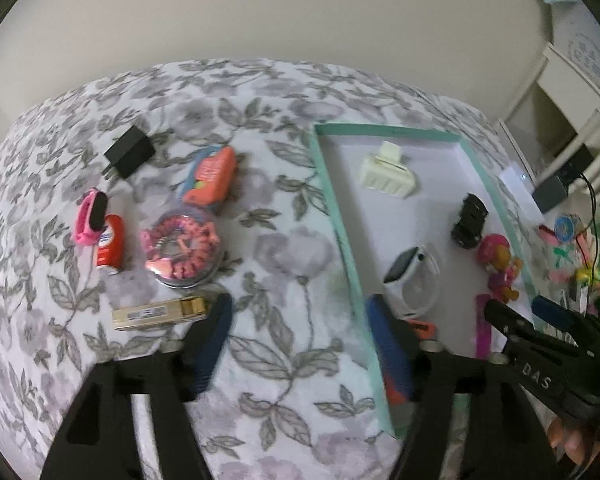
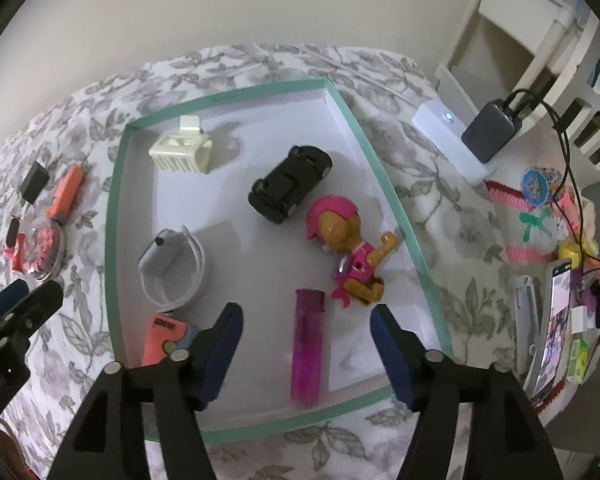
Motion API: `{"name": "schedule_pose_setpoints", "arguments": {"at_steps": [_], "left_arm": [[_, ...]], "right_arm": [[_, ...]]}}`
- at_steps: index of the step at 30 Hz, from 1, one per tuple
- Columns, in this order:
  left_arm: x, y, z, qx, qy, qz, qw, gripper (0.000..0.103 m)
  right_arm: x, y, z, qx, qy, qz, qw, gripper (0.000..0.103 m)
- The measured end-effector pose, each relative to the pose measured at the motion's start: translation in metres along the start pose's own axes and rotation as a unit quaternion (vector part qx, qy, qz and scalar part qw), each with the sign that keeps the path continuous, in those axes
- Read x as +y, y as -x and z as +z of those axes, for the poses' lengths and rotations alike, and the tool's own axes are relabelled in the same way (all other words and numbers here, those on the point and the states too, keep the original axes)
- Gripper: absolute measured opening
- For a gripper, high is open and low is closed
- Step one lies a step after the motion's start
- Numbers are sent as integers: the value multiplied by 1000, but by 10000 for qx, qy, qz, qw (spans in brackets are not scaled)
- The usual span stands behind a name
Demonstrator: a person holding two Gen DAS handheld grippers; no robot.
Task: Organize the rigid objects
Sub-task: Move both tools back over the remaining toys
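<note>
Jaws of both grippers are spread wide, nothing held. Left gripper (image 1: 300,340) hangs over the floral cloth (image 1: 280,248), straddling the near-left wall of the teal-rimmed box lid (image 1: 332,200); right gripper (image 2: 306,344) hangs above the purple lighter (image 2: 309,340) lying inside the lid. Still loose on the cloth: gold transceiver module (image 1: 158,313) just beside the left finger, clear tub of pink bands (image 1: 182,249), orange can (image 1: 110,246), black charger (image 1: 130,151). The module is judged light, stiff and smooth-sided, best pinched across its long flat sides. The round tub may slip; a grip across its rim is advised.
</note>
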State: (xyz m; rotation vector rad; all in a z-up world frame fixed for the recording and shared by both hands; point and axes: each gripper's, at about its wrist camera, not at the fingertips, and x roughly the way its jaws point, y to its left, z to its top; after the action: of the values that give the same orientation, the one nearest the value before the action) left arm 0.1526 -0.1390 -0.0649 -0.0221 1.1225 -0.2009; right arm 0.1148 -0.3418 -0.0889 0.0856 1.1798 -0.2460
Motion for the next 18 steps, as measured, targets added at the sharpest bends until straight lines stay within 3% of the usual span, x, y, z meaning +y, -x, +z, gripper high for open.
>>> {"name": "schedule_pose_setpoints", "arguments": {"at_steps": [7,13,14,16,18], "left_arm": [[9,4,2,-123,64,59,9999,83],[12,5,3,-155,23,157,9998,84],[12,5,4,-173,28,181,9997,85],[16,7,5,-245,61,247,9994,101],[20,11,5,-353,118,300,9989,101]], "right_arm": [[13,4,1,-203,290,-94,9993,95],[25,6,0,-343,549,-159,9978,103],[27,6,-1,-367,587,-164,9975,103],[30,6,-1,-414,637,-168,9970,103],[31,7,-1,-449,647,-170,9967,103]]}}
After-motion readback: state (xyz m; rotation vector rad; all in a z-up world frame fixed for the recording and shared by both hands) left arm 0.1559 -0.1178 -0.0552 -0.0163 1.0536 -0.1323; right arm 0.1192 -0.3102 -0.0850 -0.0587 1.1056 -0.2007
